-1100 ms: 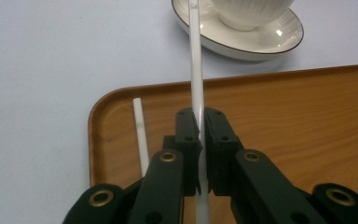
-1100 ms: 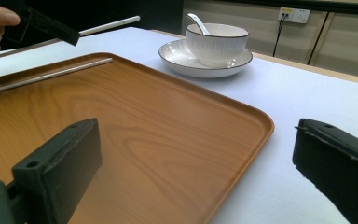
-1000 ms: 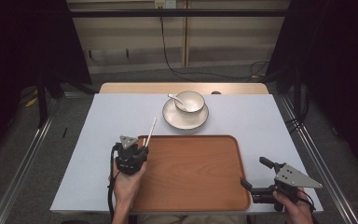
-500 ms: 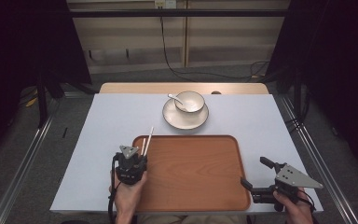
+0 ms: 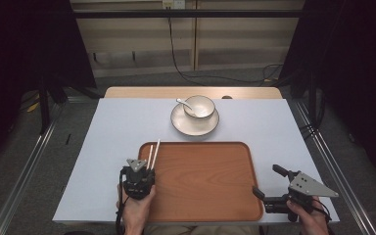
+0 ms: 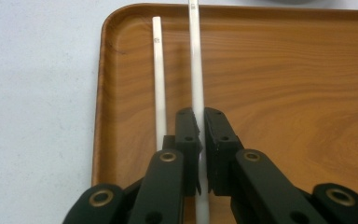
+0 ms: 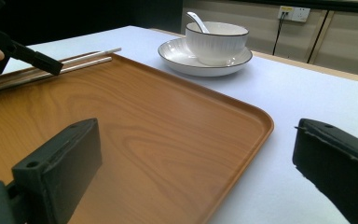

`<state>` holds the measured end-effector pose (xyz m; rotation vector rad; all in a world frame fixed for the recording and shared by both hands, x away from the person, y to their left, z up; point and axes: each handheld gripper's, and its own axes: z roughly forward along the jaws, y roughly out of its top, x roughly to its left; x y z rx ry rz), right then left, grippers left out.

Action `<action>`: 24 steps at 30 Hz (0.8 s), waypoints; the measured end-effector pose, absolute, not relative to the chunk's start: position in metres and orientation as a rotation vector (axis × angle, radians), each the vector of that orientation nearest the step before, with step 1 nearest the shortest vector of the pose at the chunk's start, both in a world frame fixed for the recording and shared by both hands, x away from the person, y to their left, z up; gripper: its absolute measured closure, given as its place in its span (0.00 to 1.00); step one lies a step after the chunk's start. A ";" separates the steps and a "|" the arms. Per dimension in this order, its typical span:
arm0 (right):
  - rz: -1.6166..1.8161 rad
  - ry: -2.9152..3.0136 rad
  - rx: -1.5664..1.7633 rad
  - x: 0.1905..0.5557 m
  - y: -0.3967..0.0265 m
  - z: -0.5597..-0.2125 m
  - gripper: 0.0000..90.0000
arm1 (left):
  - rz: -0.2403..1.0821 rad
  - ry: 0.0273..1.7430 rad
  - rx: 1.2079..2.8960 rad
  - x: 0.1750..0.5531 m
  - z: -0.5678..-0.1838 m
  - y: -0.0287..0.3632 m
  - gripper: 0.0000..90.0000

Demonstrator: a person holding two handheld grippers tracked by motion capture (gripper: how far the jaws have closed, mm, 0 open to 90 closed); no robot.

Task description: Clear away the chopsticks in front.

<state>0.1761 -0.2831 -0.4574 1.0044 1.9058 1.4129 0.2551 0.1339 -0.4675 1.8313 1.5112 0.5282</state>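
Two white chopsticks (image 5: 152,152) lie lengthwise along the left side of the wooden tray (image 5: 205,196), their tips at its far left corner. My left gripper (image 5: 148,168) is shut on the right chopstick (image 6: 196,70), which runs between the jaws. The other chopstick (image 6: 157,70) lies parallel just left of the left jaw, its near end hidden under that jaw. My right gripper (image 5: 267,181) stands open at the tray's near right corner, pointing left across the tray, with nothing between its jaws. In the right gripper view, its wide-open jaws frame the tray (image 7: 168,140), with the chopsticks (image 7: 93,55) beyond.
A white bowl (image 5: 199,106) with a spoon (image 5: 183,103) in it sits on a white plate (image 5: 186,125) just beyond the tray. The white table top (image 5: 107,147) ends near the tray's front edge. Dark curtains flank the table.
My left gripper has drawn back toward the person with the chopsticks, bringing them from the table beyond the tray's corner onto the tray's left side. The right gripper has stayed put.
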 end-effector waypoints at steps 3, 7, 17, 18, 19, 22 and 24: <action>1.411 1.906 0.997 0.176 -0.283 -0.457 0.01 | 0.529 1.512 1.831 0.254 -0.465 0.134 0.95; 1.413 1.905 1.006 0.175 -0.283 -0.457 0.01 | 0.531 1.529 1.838 0.253 -0.467 0.137 0.95; 1.416 1.908 1.007 0.176 -0.282 -0.457 0.01 | 0.535 1.542 1.848 0.250 -0.468 0.131 0.95; 1.409 1.910 1.002 0.176 -0.283 -0.457 0.01 | 0.533 1.548 1.844 0.250 -0.469 0.130 0.95; 1.407 1.908 0.998 0.176 -0.283 -0.457 0.01 | 0.531 1.552 1.843 0.250 -0.470 0.130 0.95; 1.414 1.907 1.001 0.176 -0.283 -0.457 0.01 | 0.536 1.563 1.853 0.251 -0.470 0.129 0.95; 1.417 1.903 1.008 0.176 -0.283 -0.457 0.01 | 0.539 1.563 1.856 0.251 -0.471 0.129 0.95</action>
